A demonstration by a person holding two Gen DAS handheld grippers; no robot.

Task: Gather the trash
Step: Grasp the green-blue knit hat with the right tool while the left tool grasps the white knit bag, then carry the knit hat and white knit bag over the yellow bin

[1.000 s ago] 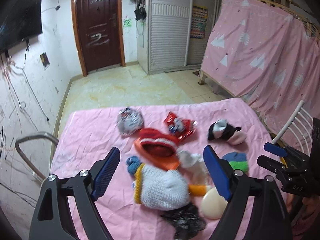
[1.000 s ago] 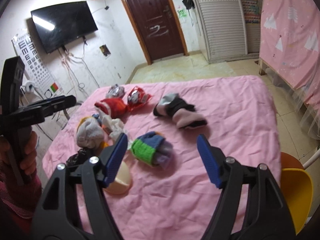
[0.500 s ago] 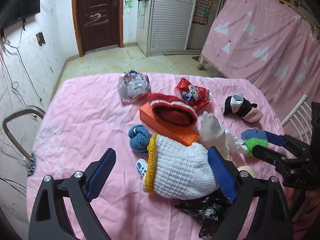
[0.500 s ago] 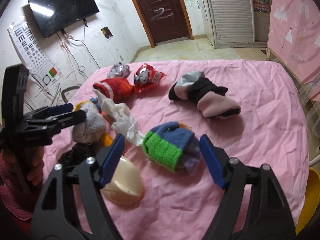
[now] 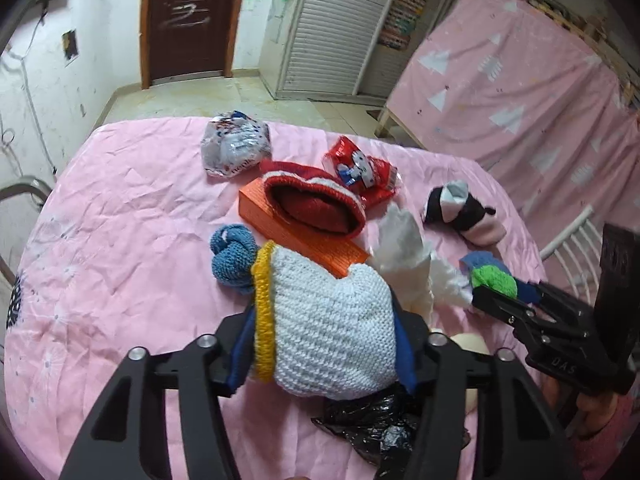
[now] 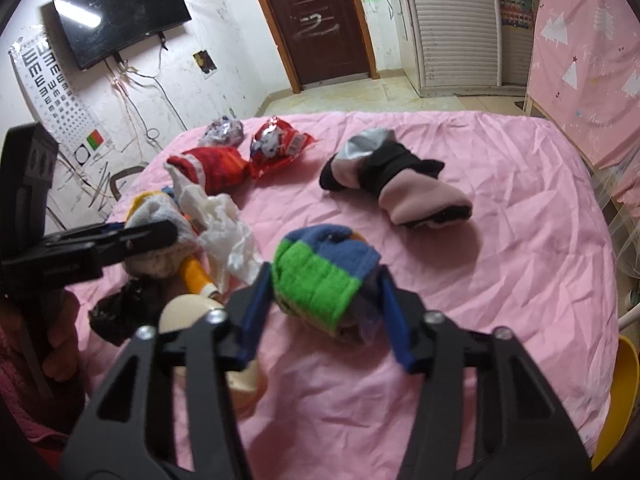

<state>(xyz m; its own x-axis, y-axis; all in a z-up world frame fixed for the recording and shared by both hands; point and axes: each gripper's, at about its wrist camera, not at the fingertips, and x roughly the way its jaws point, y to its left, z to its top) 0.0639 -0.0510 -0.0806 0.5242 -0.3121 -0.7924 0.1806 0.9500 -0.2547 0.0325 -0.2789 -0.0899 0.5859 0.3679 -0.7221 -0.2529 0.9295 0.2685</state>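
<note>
Both claws have dropped toward the pink desk (image 5: pixel 120 208) and narrowed since a second ago, when they hung spread above the clutter with nothing between their pads. Now the left claw (image 5: pixel 320 344) is closing on the white knitted sock (image 5: pixel 332 328) with the yellow band, its blue pads against the sock's two sides. The right claw (image 6: pixel 324 292) is closing around the green and blue sock (image 6: pixel 320 272), which sits between its pads on the near part of the cloth; the pads look to be touching it, though how firmly they press I cannot tell.

Judging by the task, the socks lie mixed in with the rubbish, so taking them first would uncover what needs collecting. The black plastic bag (image 5: pixel 372 428) lies crumpled just under the white sock, and the white crumpled wrapper (image 5: pixel 404 256) sits between the two socks. Farther back, untouched, are the red snack packet (image 5: pixel 360 168), the silver packet (image 5: pixel 234 146) and the orange box (image 5: pixel 288 232) with a red knitted hat (image 5: pixel 316 200) resting on it. A pink and black sock (image 6: pixel 400 184) lies well apart to the right. Nothing else on the cloth appears shifted.
</note>
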